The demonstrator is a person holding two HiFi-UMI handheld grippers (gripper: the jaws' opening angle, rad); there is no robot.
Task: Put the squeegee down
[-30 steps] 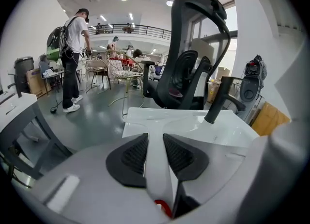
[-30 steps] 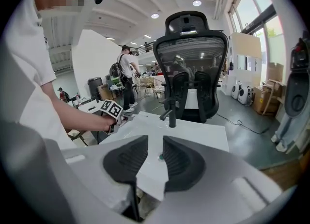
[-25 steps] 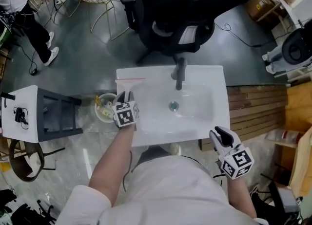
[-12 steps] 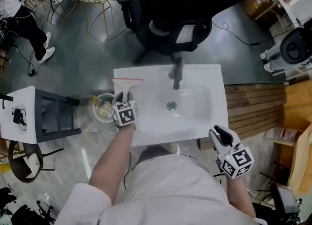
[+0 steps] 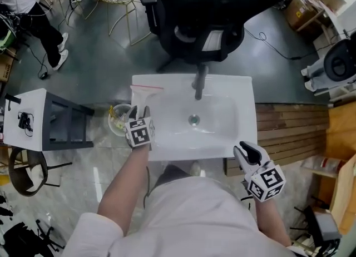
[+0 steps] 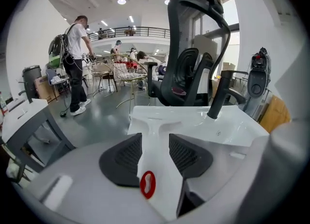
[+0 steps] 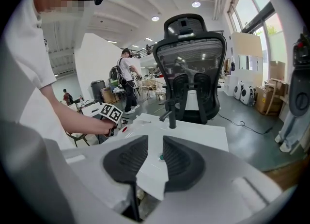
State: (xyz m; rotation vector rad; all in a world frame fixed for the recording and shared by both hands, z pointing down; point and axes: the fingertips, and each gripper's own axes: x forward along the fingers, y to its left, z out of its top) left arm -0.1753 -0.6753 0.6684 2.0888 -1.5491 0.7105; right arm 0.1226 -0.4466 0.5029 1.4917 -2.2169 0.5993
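The white squeegee [image 5: 146, 95], with a red-edged blade, lies flat on the left rim of the white sink [image 5: 222, 142]. In the left gripper view its handle [image 6: 154, 160], marked by a red hanging hole, runs between my left gripper's [image 6: 155, 143] jaws. Those jaws are opening and stand wide, so the pads do not clamp the handle. In the head view my left gripper [image 5: 142, 111] sits at the sink's front left. At the sink's front right corner my right gripper [image 5: 245, 151] hovers open with nothing between its fingers.
A dark faucet [image 5: 199, 82] stands at the back of the sink, above the drain [image 5: 193, 119]. A black office chair [image 5: 194, 22] is behind the sink. A small bin [image 5: 118, 119] and a white-topped stand [image 5: 44, 128] are on the left. A person [image 5: 28, 5] stands far left.
My left gripper's jaws have widened and the gripper has drawn back a little toward me. The squeegee stays lying on the sink rim. My right gripper has hardly moved.
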